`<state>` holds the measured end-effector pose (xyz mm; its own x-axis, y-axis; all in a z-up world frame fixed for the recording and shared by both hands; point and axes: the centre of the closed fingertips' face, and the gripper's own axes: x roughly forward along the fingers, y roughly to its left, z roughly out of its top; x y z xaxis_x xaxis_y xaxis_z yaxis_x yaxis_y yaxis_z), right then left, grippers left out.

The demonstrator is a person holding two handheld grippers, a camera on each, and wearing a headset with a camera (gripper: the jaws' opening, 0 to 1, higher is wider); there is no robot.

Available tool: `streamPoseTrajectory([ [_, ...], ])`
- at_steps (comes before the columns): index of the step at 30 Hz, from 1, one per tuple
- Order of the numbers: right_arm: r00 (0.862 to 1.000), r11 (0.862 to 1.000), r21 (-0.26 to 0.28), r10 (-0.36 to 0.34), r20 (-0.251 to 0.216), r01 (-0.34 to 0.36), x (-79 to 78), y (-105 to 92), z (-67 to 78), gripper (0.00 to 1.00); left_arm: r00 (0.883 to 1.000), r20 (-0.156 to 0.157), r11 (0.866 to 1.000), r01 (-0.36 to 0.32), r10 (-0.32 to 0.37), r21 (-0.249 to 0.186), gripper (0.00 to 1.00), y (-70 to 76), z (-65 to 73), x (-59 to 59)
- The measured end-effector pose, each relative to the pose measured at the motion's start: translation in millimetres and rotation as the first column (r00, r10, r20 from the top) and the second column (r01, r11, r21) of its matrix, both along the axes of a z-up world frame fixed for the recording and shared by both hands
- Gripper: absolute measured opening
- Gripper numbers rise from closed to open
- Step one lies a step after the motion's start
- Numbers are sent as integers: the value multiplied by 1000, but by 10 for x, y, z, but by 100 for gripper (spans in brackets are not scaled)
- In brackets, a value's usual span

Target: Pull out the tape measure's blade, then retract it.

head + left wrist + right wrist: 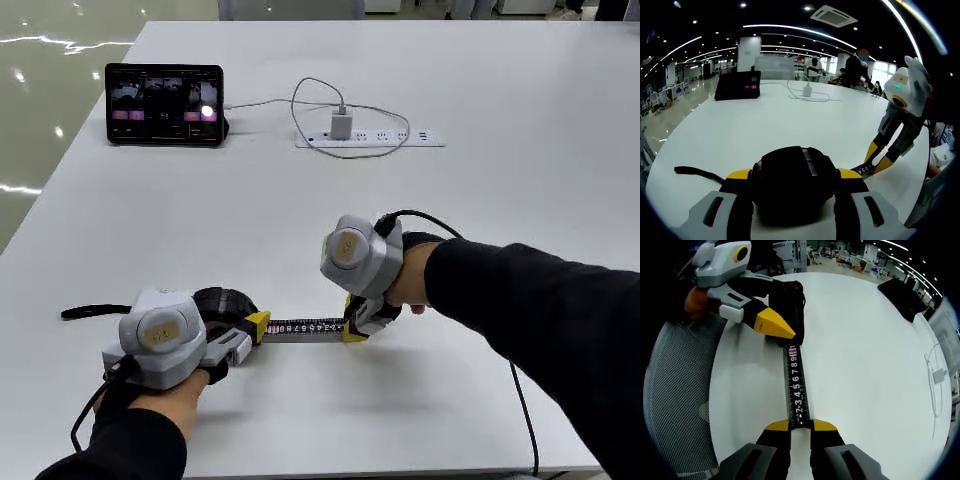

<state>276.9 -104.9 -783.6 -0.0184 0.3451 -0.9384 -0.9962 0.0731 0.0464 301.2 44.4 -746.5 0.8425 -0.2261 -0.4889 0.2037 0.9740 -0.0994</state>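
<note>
- A round black plastic tape measure case (225, 303) sits on the near left part of the broad white bench (300, 210).
- A thin black strap (95, 312) trails left from the case.
- Its pale steel blade (305, 327), printed with black numbers, lies flat and is drawn a short way out to the right.
- The yellow-tipped left claw (795, 175) clamps the case from both sides.
- The right claw (800, 426) pinches the blade's free end.
- At the far side stand a dark tablet (165, 103) and, to its right, a white power strip (370, 137).
</note>
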Motion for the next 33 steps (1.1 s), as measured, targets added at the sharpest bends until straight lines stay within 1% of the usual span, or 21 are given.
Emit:
streamPoseTrajectory([
  [2, 1000, 1000, 0, 14, 13, -14, -11, 9, -4, 10, 1000, 1, 1000, 0, 0, 3, 61, -1, 0, 2],
  [4, 1000, 1000, 2, 16, 15, -17, -9, 14, 0, 10, 1000, 1, 1000, 1, -1, 3, 61, -2, 1, 3],
  [8, 1000, 1000, 20, 1, -9, -1, 11, 28, 1, 10, 1000, 1, 1000, 0, 0, 2, 61, -2, 1, 2],
  [12, 1000, 1000, 23, 0, -13, 0, -5, 45, 1, 10, 1000, 0, 1000, 0, 0, 2, 61, -2, 0, 3],
  [20, 1000, 1000, 18, 2, -6, -2, -7, 76, -2, 10, 1000, 1, 1000, -2, 2, 1, 62, -4, -4, 5],
  [22, 1000, 1000, 17, 25, 15, -26, -10, 91, -3, 10, 1000, 3, 1000, -2, 2, -1, 62, -4, -2, 6],
  [27, 1000, 1000, 21, 2, 3, -2, -2, 105, 1, 10, 1000, 3, 1000, -1, 1, -5, 61, -3, 3, 2],
  [33, 1000, 1000, 16, 0, 4, 0, 1, 120, -2, 10, 1000, 3, 1000, -2, 2, -6, 61, -3, -3, 2],
])
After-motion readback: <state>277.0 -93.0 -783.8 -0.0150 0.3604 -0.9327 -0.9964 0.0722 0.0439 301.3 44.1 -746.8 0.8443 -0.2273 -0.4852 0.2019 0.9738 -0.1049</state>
